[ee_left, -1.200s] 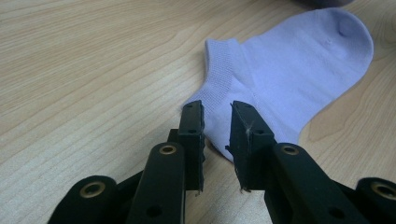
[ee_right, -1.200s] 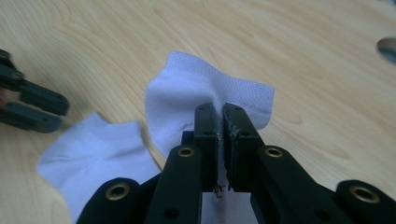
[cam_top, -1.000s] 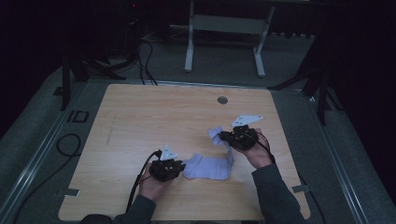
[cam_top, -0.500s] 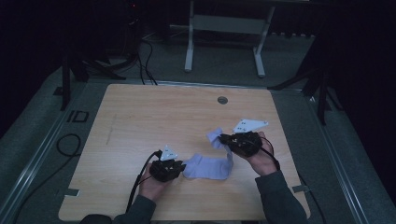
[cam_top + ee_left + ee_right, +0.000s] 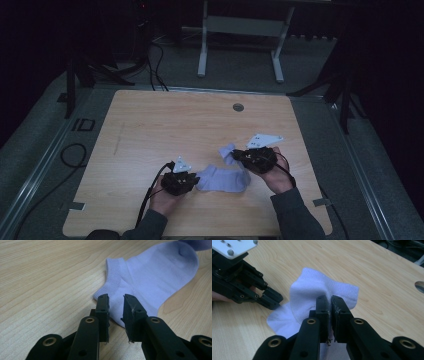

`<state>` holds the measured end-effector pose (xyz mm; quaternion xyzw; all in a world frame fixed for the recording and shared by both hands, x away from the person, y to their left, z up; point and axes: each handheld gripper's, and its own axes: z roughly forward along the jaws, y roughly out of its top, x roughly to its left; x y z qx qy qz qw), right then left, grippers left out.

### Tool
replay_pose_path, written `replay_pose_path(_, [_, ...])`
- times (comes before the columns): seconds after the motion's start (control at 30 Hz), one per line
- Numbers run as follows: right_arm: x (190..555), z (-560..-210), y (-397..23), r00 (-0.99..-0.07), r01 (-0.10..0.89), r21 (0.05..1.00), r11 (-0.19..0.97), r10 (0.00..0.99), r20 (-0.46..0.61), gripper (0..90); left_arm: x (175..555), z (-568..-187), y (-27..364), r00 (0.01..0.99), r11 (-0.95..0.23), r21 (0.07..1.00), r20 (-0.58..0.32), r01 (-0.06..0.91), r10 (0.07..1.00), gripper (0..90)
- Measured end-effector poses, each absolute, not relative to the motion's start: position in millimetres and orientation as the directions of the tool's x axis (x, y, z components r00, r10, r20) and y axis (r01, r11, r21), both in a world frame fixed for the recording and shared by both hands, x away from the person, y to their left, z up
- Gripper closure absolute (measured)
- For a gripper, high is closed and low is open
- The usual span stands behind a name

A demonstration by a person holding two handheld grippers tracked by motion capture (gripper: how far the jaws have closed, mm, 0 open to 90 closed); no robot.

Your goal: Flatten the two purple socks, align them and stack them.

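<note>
A pale lavender sock (image 5: 220, 179) lies on the wooden table (image 5: 150, 130) near its front edge. My right gripper (image 5: 236, 156) is shut on one end of the sock (image 5: 312, 290), and that end is lifted and folded up off the table. The jaws (image 5: 330, 302) pinch the fabric tightly. My left gripper (image 5: 194, 180) sits low at the sock's other end. In the left gripper view its jaws (image 5: 117, 312) stand apart over the ribbed cuff (image 5: 113, 282), which lies flat beneath them. The left gripper (image 5: 270, 301) also appears at the left of the right gripper view.
A round cable hole (image 5: 238, 107) sits in the table's far side, also seen at the right edge (image 5: 420, 286) of the right gripper view. A metal stand (image 5: 240, 25) is on the floor beyond the table. Cables (image 5: 70, 155) lie on the floor at left.
My right gripper has drifted a little toward the near edge, carrying the lifted sock end with it. The left gripper has stayed put.
</note>
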<state>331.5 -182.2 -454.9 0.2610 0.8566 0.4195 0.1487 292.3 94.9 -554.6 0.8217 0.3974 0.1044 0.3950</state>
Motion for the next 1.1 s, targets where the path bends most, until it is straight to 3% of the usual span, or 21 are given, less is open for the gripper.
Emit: replay_pose_path(1.1, [328.8,-506.8,-136.3,-0.846,0.376,0.732,0.568,0.533,0.021,84.3,284.6,-539.9,94.6,0.689,-0.343,0.761,-0.183,0.551,0.701,72.7])
